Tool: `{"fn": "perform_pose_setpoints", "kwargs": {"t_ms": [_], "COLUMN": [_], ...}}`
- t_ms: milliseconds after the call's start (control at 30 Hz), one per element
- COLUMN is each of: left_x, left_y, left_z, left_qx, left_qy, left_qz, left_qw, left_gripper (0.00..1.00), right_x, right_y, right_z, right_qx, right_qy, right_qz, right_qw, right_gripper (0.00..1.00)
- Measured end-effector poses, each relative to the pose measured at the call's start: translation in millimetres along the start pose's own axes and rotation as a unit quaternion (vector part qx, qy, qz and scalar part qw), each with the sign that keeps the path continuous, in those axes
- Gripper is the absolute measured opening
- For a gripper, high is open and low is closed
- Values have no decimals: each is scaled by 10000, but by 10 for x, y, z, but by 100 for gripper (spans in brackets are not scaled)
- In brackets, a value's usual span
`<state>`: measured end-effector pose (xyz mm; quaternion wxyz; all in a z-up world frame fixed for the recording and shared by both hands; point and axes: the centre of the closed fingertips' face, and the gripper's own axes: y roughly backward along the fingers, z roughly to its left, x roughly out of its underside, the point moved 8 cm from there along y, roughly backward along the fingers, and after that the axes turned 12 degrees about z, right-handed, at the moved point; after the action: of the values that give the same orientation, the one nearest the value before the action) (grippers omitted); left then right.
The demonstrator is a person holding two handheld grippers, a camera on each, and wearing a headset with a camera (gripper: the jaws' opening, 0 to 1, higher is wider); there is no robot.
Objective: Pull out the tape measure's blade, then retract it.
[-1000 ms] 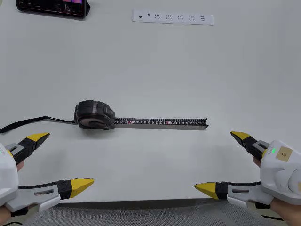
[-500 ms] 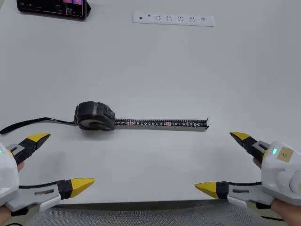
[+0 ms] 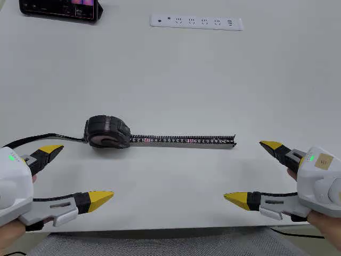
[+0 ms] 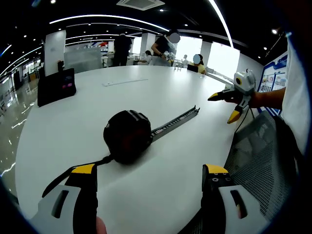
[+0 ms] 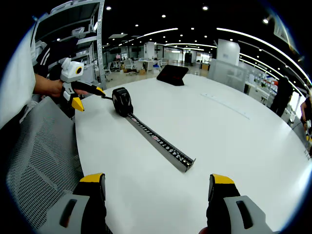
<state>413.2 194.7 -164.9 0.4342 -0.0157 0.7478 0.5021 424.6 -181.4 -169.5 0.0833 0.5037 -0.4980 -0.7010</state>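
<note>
A black tape measure (image 3: 107,132) lies on the white table (image 3: 176,74), its blade (image 3: 182,140) pulled out to the right, ending in a hook (image 3: 234,142). A black wrist strap (image 3: 37,140) trails left from the case. My left gripper (image 3: 81,173) is open near the table's front left, just short of the case (image 4: 127,135), with nothing between its yellow fingertips (image 4: 84,169). My right gripper (image 3: 254,171) is open at the front right, a little short of the blade's hook (image 5: 189,163). The case (image 5: 122,101) and the left gripper (image 5: 78,95) lie beyond the hook.
A white power strip (image 3: 195,21) lies at the table's far side. A dark tablet-like device (image 3: 60,8) stands at the far left corner. A mesh chair back (image 3: 154,244) runs along the near table edge. People stand in the background (image 4: 165,46).
My left gripper has moved slightly forward and right, toward the tape's case. The right gripper has shifted a little forward. The tape measure lies as before.
</note>
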Motion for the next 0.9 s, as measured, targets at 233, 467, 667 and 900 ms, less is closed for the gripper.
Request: {"fn": "perform_pose_setpoints", "kwargs": {"t_ms": [233,467,667,900], "left_x": [-59,-120,-193,-265], "left_y": [-76,-128,-182,-274], "left_z": [24,52,65,87], "left_qx": [6,-6,33,84], "left_qy": [119,172,242,278], "left_qz": [-13,-8,-64,-103], "left_qw": [9999,9999,9997,9995], "left_gripper": [84,84,83,83], "right_x": [-36,-62,-100,-140], "right_y": [-23,-43,-73,-107], "right_z": [-59,-122,-182,-222], "right_qx": [-20,-33,-41,-74], "right_qy": [40,59,112,166], "right_qz": [15,16,16,24], "right_qw": [10000,10000,9999,9998], "right_gripper": [83,81,81,81]}}
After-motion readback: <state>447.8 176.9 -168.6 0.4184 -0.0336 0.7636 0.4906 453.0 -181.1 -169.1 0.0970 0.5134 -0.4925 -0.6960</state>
